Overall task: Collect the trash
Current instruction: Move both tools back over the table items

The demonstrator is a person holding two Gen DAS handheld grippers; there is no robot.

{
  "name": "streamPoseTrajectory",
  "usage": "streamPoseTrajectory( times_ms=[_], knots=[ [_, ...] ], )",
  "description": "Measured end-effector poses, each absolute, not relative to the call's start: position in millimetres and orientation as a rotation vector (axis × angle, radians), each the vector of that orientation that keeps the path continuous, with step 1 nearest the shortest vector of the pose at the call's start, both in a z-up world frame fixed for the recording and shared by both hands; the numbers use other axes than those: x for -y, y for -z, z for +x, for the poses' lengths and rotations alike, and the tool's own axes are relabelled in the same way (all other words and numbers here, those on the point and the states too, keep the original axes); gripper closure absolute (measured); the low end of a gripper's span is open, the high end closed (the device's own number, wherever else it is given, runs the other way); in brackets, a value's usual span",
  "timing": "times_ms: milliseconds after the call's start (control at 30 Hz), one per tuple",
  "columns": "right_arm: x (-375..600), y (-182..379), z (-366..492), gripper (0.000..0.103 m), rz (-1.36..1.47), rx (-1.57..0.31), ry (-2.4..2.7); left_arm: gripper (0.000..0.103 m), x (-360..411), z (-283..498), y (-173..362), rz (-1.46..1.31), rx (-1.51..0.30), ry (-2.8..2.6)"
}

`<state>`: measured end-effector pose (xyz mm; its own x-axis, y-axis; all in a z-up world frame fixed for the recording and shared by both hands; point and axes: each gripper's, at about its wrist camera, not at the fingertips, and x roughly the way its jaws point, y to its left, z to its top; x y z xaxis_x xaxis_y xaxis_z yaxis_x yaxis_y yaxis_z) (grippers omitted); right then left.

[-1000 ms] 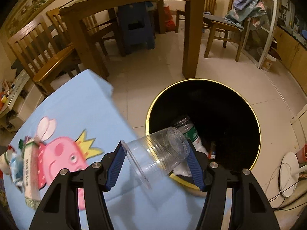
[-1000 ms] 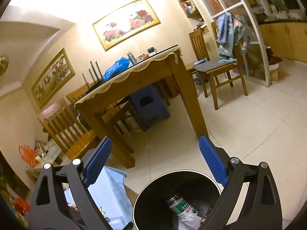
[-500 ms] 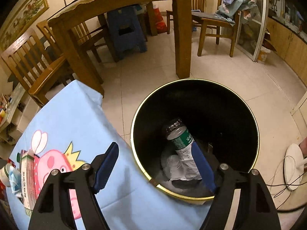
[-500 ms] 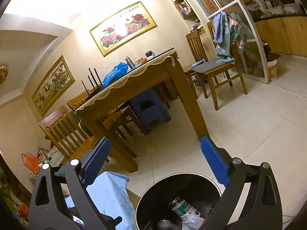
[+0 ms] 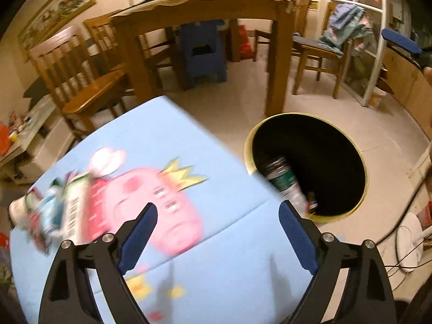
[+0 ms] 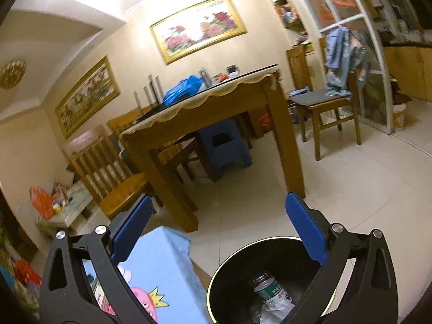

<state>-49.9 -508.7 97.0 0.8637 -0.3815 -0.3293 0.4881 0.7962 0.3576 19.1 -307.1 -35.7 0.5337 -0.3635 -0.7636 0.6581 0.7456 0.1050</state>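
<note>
The left claw (image 5: 216, 232) has just been opening and now stands wide and empty above the blue desk (image 5: 151, 135). The right claw (image 6: 218, 221) also gapes wide, holding nothing. At three o'clock of the desk, the black bin (image 5: 348, 148) holds a green-labelled bottle (image 5: 283, 178). Blurred packets (image 5: 59, 210), probably trash, lie at the desk's nine o'clock edge.

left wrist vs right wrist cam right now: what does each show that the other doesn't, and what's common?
Left wrist only: the blurred pile of wrappers and cartons at the far left of the blue cartoon cloth, the white cables on the floor, and the open, empty left gripper.

Right wrist only: the flower painting, the blue bag on the dining table, and the open, empty right gripper.

Both: the black bin with the green-label bottle inside, and the blue stool.
</note>
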Motion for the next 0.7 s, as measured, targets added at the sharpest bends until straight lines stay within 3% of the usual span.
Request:
streamPoseTrajectory(
  times_ms=[400,700],
  knots=[
    [373.0,-39.7,77.0,0.006,0.239,-0.616,0.081,0.011,83.2,81.8,19.6,0.237,-0.767,0.185],
    [235.7,0.7,124.3,0.006,0.008,-0.744,-0.100,0.010,-11.2,95.7,14.9,0.165,-0.731,0.055]
  ],
)
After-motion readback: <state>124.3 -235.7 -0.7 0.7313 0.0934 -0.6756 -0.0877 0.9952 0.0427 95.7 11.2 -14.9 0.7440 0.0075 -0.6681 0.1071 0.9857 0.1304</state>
